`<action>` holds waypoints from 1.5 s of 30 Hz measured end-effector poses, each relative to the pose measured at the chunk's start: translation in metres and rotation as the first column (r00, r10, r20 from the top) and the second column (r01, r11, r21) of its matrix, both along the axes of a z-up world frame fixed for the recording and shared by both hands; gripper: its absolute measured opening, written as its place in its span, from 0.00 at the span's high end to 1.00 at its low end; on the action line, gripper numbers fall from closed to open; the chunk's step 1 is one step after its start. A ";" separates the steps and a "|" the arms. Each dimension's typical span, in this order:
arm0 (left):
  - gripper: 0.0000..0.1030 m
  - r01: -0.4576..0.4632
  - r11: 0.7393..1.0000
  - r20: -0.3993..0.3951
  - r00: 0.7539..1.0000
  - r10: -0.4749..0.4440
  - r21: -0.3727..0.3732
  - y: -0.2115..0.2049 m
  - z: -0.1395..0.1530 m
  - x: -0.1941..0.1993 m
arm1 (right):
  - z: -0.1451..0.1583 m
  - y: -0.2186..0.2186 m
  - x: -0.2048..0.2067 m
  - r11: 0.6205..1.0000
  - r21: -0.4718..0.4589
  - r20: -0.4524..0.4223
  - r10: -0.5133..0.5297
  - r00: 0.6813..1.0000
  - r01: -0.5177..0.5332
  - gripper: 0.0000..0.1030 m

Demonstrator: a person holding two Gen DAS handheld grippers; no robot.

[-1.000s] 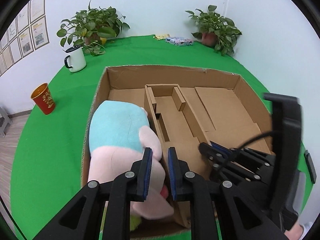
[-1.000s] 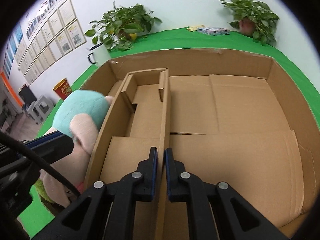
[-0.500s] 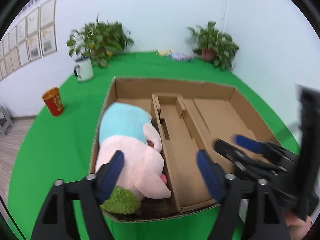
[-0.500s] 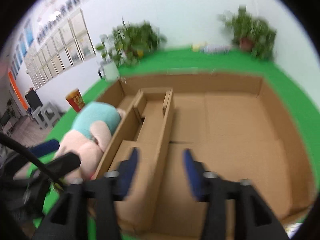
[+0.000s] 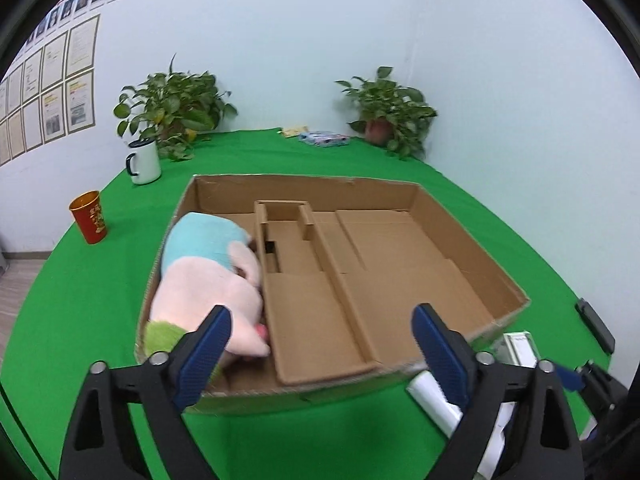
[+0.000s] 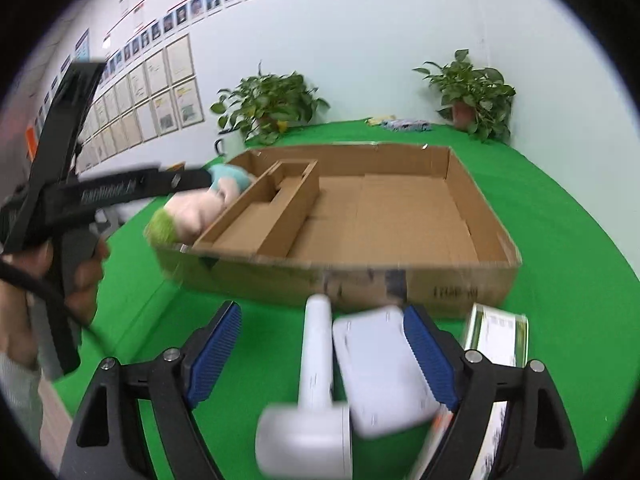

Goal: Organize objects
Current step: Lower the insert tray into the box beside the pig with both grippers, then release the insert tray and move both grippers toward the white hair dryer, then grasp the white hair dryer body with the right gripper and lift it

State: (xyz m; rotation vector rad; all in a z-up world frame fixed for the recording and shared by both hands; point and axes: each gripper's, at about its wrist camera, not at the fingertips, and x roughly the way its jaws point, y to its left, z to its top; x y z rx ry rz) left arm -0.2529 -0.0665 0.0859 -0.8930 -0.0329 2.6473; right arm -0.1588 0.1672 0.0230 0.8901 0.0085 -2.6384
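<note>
A wide cardboard box lies on the green table. A pink and teal plush toy fills its left compartment, beside a cardboard divider insert. My left gripper hovers over the box's near edge, its jaws opening with nothing between them. My right gripper hangs in front of the box with its jaws opening. Below it on the cloth lie a white T-shaped tool and a flat white case; the pads touch neither. A green and white carton lies to their right.
A white mug and a red cup stand left of the box. Two potted plants and small packets sit at the back. A hand holding the left gripper fills the right wrist view's left side.
Both grippers drew back out of the box and their jaws went from shut to wide apart. The right one now hangs over the white items in front of the box.
</note>
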 end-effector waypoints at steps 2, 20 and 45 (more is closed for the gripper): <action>0.01 0.010 1.000 -0.015 1.000 -0.010 0.011 0.007 0.001 0.013 | -0.005 0.003 0.008 1.000 -0.005 0.009 0.005 1.000 -0.005 0.17; 0.01 0.001 0.995 0.089 0.996 -0.009 0.096 0.013 -0.049 0.072 | -0.018 0.011 0.032 1.000 0.021 0.011 0.016 1.000 -0.016 0.17; 0.01 0.047 0.980 0.272 0.957 -0.100 0.196 0.036 -0.100 0.045 | -0.061 -0.018 0.031 0.991 0.106 0.191 0.063 0.980 -0.085 0.44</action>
